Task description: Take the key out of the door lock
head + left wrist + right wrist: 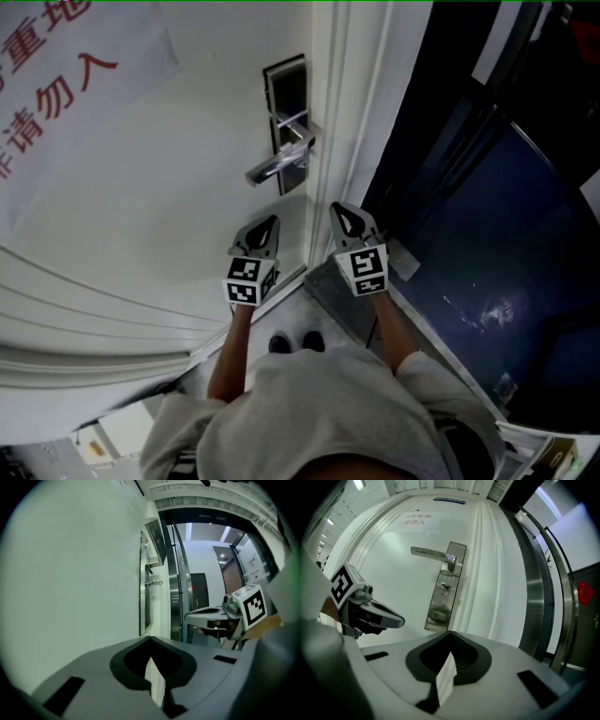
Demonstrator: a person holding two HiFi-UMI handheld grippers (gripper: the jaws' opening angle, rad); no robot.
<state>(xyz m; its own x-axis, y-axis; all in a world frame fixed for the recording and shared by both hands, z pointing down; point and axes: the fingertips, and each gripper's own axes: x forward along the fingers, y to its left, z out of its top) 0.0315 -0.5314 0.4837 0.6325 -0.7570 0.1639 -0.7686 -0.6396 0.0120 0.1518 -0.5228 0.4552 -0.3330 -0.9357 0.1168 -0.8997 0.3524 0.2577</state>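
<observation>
While the person stands facing a white door (159, 197), the left tool (269, 225) and the right tool (346, 216) are held side by side in front of it, both pointing roughly level at the door and touching nothing. The left tool's own view shows its jaws brought together to a closed tip with nothing between them, and the right tool's view shows the same, its jaws pressed together and empty. A brushed-metal lock plate (443, 592) is fixed near the door's edge, with a silver lever handle (431, 552) at its upper part reaching away from that edge. The key (445, 589) sits in the keyhole of that plate, just below the lever handle; in the head view it shows only as a small metal glint on the plate (292, 120). Both tools are short of the plate and apart from the key, the left tool in front of the plain door panel and the right tool nearer the moulded door frame (342, 112). Each tool carries a cube with black-and-white square markers (246, 279) at its rear. A paper notice with red characters (56, 66) is stuck to the door away from the lock. Beside the frame, a dark blue glossy surface (487, 262) fills the right of the head view, and the person's dark shoes (295, 344) show below the tools.
</observation>
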